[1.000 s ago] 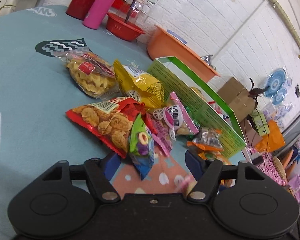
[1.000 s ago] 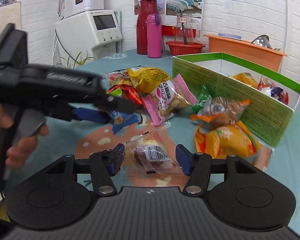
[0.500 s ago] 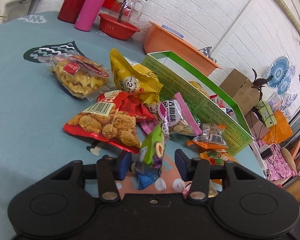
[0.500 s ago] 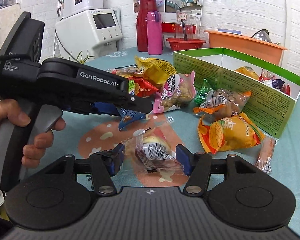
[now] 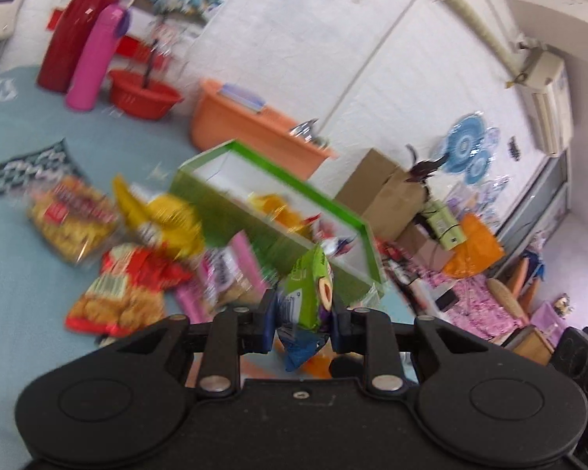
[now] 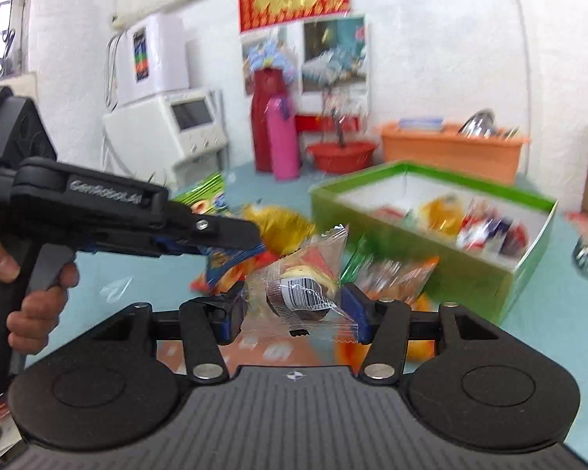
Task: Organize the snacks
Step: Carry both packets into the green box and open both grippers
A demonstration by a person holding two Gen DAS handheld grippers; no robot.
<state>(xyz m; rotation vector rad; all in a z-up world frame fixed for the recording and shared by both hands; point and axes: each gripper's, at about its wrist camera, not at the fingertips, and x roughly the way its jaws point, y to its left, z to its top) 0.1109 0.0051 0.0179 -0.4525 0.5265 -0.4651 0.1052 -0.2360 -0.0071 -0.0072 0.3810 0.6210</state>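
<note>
Presently, in the left wrist view, the left claw (image 5: 302, 319) is clenched on a green-and-blue snack packet (image 5: 307, 305), its jaws closing on it, the packet lifted clear of the worktop (image 5: 15, 235). Ahead of the claw stands the green box (image 5: 333, 266), open-topped, with packets inside. Ahead and to the claw's left lie loose snacks — a red bag (image 5: 125, 290), a yellow bag (image 5: 168, 219), a pink packet (image 5: 231, 274) — all blurred.

In the right wrist view, the right claw (image 6: 294, 311) grasps a clear-wrapped snack (image 6: 305, 286) with a barcode label, the jaws closing on it, the wrapper raised off the worktop (image 6: 568, 313). The green box (image 6: 411, 258) sits ahead and to the claw's right. To its left, a hand (image 6: 27, 301) holds the left claw (image 6: 235, 235), which carries its packet (image 6: 211, 199).
</note>
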